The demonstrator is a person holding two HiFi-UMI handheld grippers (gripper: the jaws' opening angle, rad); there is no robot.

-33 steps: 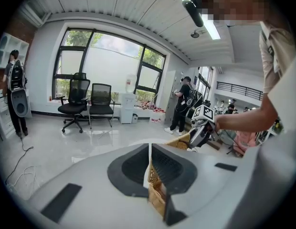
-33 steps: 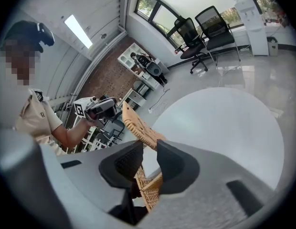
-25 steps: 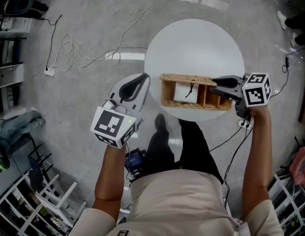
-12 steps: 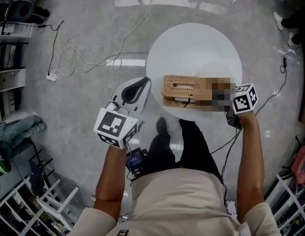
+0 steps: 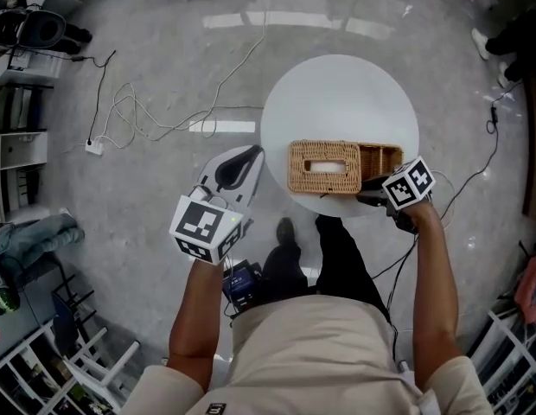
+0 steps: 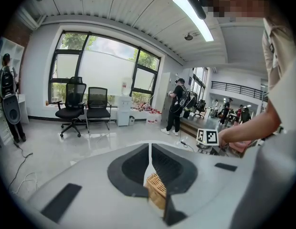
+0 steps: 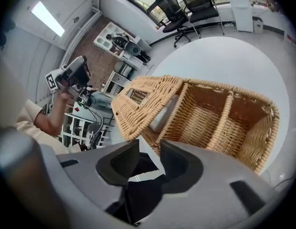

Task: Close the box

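Seeing right gripper [image 7: 149, 149] jaws opening, nothing between; left gripper [image 6: 149, 149] jaws together; lid [image 5: 324, 166] hides our view into box [image 5: 382, 158].

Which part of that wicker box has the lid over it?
The big section at the left end in the head view, under the slotted wicker lid; the two small compartments at the right end lie uncovered.

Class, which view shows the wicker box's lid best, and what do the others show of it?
Right gripper view: the lid close, weave and slot clear. Head view shows it small from above; left gripper view, only a wicker sliver.
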